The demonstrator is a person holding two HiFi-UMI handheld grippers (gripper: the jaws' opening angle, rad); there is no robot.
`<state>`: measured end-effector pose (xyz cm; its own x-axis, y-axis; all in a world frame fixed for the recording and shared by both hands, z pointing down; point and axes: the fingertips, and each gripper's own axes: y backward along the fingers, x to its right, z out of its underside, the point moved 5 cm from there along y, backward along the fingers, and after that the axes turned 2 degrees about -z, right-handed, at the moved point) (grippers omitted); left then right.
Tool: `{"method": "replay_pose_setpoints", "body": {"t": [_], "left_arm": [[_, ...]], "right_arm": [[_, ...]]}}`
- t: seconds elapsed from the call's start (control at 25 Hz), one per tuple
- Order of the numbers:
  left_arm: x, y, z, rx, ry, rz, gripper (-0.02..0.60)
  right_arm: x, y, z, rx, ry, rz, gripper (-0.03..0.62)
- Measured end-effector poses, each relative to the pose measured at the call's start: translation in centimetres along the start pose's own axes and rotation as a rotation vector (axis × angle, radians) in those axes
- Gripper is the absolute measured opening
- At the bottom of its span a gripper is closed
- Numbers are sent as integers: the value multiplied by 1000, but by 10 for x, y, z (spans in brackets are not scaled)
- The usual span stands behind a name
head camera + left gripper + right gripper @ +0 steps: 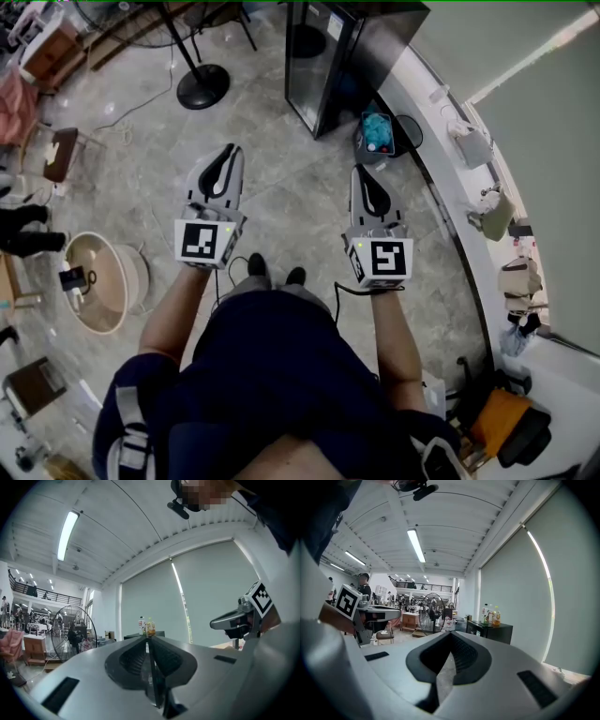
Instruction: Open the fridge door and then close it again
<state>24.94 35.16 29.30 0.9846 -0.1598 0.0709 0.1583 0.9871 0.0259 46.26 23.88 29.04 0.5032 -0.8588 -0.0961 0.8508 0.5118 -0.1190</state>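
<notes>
You stood on the grey floor (281, 202) with both grippers held out level in front of you, and neither had anything in it. The left gripper (229, 153), left of centre in the head view, had its jaws pressed together with nothing between them. The right gripper (362, 172), right of centre, was likewise fully closed and empty. The small black fridge (323, 66) sat at the top middle of that view, well apart from both grippers, and its door (307, 75) appeared shut. That gap reads as the reason for your pose: the fridge was not yet within reach, so you carried the grippers closed and aimed toward it. In the right gripper view the fridge (490, 632) showed right of centre with bottles (490, 616) standing on top. In the left gripper view those bottles (146, 626) lined up just above the closed jaw tips. I'd judge the opening had not begun, and a gripper would need to part its jaws before taking the door's edge.
</notes>
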Motion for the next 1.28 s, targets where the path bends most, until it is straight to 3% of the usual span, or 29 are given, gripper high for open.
{"method": "replay_pose_setpoints", "body": {"t": [0.16,0.44,0.76,1.04,1.28], "left_arm": [[8,-7,1,-12,9,1,101],[16,-22,9,-37,5,0,174],[-2,-36,15,-40,6,-12,255],[-45,-62,19,-22,14,33,296],[-116,-116,31,-5,27,125,318]], "right_arm": [[10,6,2,3,-9,-20,19],[19,7,9,0,-11,-75,18],[17,-4,14,-11,-14,-110,18],[0,-47,12,-18,-29,-105,18],[-25,-129,1,-6,-28,-49,18]]}}
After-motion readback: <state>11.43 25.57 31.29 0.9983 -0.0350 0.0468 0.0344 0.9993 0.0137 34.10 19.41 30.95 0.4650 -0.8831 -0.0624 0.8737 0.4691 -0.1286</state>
